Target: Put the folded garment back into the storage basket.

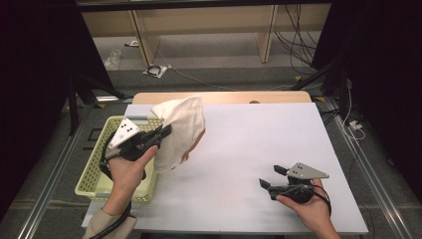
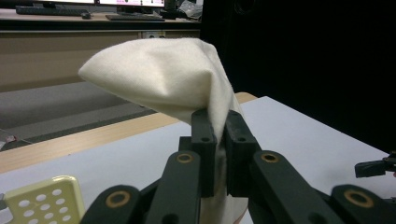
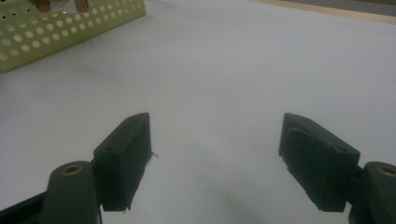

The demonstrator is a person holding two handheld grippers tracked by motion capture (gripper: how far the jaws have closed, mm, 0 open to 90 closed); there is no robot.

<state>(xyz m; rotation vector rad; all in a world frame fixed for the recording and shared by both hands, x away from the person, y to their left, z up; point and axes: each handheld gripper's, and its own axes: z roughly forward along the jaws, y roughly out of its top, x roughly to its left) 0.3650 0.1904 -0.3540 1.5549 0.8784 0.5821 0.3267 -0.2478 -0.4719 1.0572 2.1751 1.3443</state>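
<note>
Left claw clamped on a cream cloth, lifted above the white tabletop just past a pale green perforated basket. Right claw spread wide, gripping nothing, low over bare white surface. Beyond both: wooden tabletop edge, grey floor with cables, black curtains at either side.

Black fingers, brass-ringed pivots
</note>
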